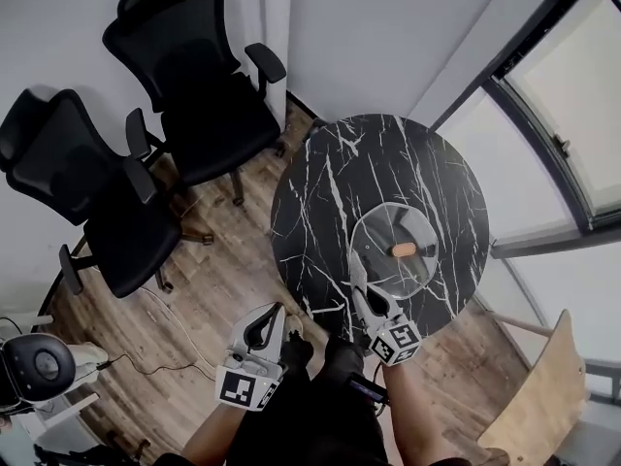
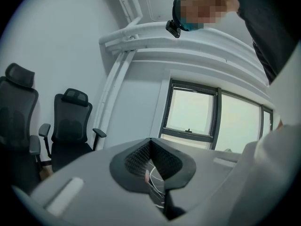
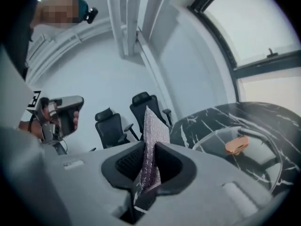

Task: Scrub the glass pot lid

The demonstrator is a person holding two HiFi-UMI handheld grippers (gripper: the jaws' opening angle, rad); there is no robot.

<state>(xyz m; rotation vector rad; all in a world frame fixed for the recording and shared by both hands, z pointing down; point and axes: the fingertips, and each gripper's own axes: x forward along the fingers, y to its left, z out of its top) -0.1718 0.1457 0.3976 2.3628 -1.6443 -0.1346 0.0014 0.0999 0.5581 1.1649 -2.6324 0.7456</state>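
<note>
A round glass pot lid (image 1: pixel 396 250) with a copper-coloured knob (image 1: pixel 404 249) lies flat on the near part of the round black marble table (image 1: pixel 330 192). My right gripper (image 1: pixel 368 302) hovers over the table's near edge, just short of the lid, shut on a silvery scrub cloth (image 1: pixel 355 272) that sticks out toward the lid. In the right gripper view the cloth (image 3: pixel 153 135) stands up between the jaws, and the lid (image 3: pixel 257 158) lies to the right. My left gripper (image 1: pixel 273 315) is off the table at the lower left, tilted upward, jaws together and empty (image 2: pixel 150 144).
Two black office chairs (image 1: pixel 194 76) (image 1: pixel 87 192) stand on the wooden floor left of the table. A wooden chair back (image 1: pixel 543 396) is at the lower right. Windows (image 1: pixel 572 115) run along the right. A device (image 1: pixel 39 367) and cables lie at the lower left.
</note>
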